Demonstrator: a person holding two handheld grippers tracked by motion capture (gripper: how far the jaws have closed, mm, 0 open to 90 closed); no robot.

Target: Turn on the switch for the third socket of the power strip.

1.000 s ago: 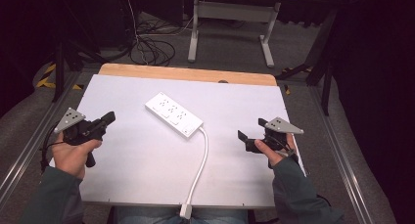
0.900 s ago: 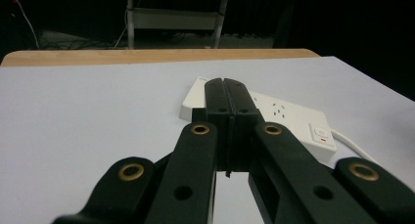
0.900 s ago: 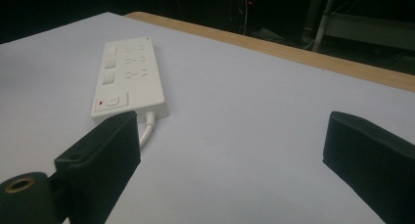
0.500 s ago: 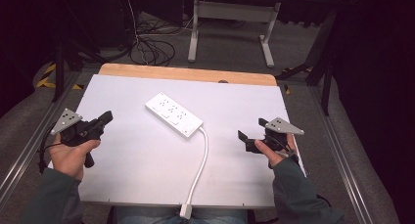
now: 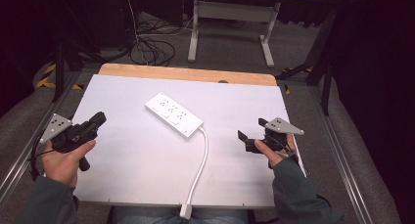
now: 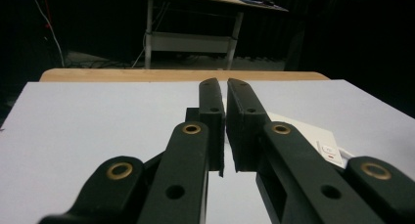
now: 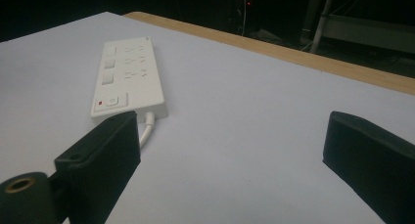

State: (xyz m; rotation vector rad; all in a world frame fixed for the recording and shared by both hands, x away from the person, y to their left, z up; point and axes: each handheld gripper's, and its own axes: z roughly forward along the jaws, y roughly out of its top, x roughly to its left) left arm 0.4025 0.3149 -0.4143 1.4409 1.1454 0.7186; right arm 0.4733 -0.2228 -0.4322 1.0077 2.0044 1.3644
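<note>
1. The left gripper, jaws nearly together and holding nothing, is hovering at nine o'clock on the table.
2. The right gripper, jaws spread wide and empty, is waiting at three o'clock.
3. The power strip is lying diagonally at centre, its cord running toward six o'clock.
4. Any approach is likely going best square to the strip's long sides; bare tabletop is lying open around it, edges well off.
</note>
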